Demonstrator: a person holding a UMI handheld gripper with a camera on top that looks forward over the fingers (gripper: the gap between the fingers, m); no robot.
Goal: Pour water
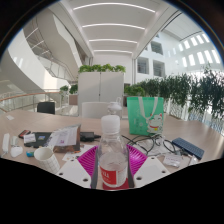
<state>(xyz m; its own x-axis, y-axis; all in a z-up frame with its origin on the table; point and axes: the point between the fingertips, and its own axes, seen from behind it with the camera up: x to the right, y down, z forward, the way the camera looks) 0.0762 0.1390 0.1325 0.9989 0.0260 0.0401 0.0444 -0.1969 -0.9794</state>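
A clear plastic water bottle (111,155) with a white cap and a red label stands upright between my two fingers. My gripper (111,168) is shut on the bottle's lower body, both magenta pads (88,160) pressing its sides. A white cup (46,157) sits on the table to the left of the fingers, with a second small white cup (16,151) further left. The bottle hides the table straight ahead of it.
On the table (185,130) lie a book (65,138), a dark phone-like item (88,135), eyeglasses (150,145), a dark wallet (188,150) and papers (176,160). A green shopping bag (146,113) stands beyond on the right. White planters with plants (102,80) stand behind.
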